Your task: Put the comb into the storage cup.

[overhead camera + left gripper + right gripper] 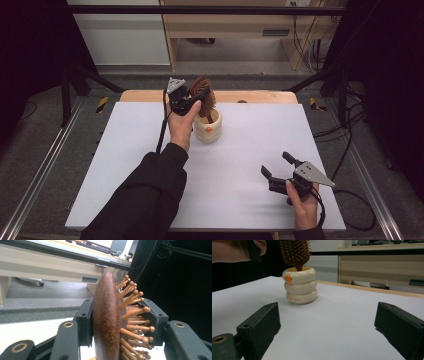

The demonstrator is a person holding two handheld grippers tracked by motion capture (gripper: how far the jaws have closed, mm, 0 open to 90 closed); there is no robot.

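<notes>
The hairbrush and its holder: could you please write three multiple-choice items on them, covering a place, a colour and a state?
1. Where is the handle of the hairbrush?
A. flat on the table
B. down in the cup
C. beside the right gripper

2. What colour is the cup?
A. cream
B. blue
C. black

3. How is the right gripper?
A. shut on the cup
B. shut on the brush
C. open, holding nothing

Answers: 1 B, the handle drops inside the cup's rim. 2 A, the stacked rings are cream with an orange mark. 3 C, its jaws stand wide apart over the bare table, while the left gripper clamps the brush head.
</notes>
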